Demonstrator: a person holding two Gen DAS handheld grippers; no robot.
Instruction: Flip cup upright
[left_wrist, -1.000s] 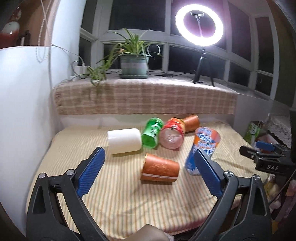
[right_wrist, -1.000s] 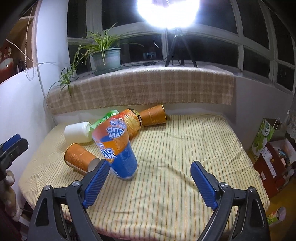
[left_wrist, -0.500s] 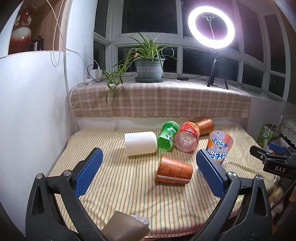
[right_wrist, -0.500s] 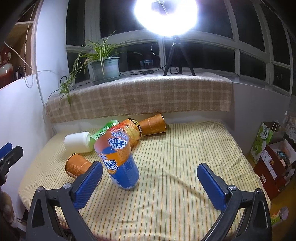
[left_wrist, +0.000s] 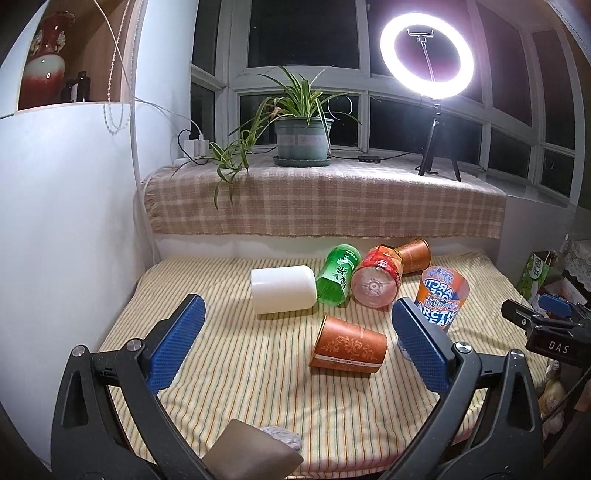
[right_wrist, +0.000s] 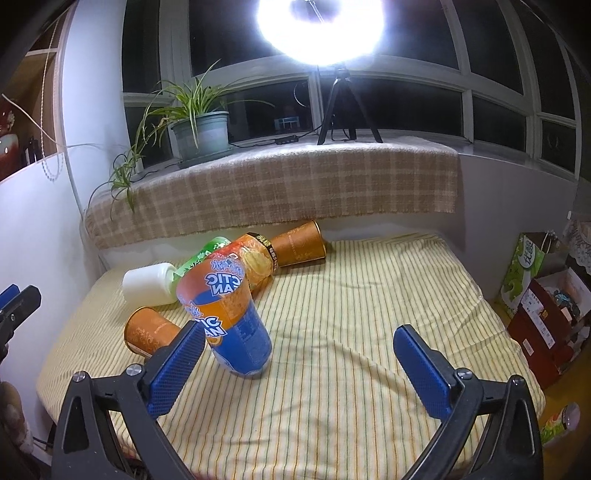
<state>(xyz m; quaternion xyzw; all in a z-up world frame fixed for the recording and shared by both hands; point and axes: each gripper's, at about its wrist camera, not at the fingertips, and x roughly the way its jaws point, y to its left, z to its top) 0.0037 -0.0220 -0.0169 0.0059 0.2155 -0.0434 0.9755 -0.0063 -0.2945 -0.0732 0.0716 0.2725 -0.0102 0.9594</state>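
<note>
On the striped mattress (right_wrist: 369, 295), just beside the wide-open, empty right gripper (right_wrist: 295, 360), stands upright a light, thin, crushable blue-and-orange cup (right_wrist: 231, 317), probably best pinched gently mid-wall; left gripper (left_wrist: 295, 343) likewise spread, empty.

Two brown paper cups (left_wrist: 347, 346) (left_wrist: 415, 254), one blue-and-orange cup (left_wrist: 441, 297), one white cup (left_wrist: 282, 289), one green cup (left_wrist: 338, 275), one red cup (left_wrist: 376, 282), two hand-held grippers (left_wrist: 295, 343) (right_wrist: 299, 369), one potted plant (left_wrist: 303, 140), one ring light (left_wrist: 426, 55).
</note>
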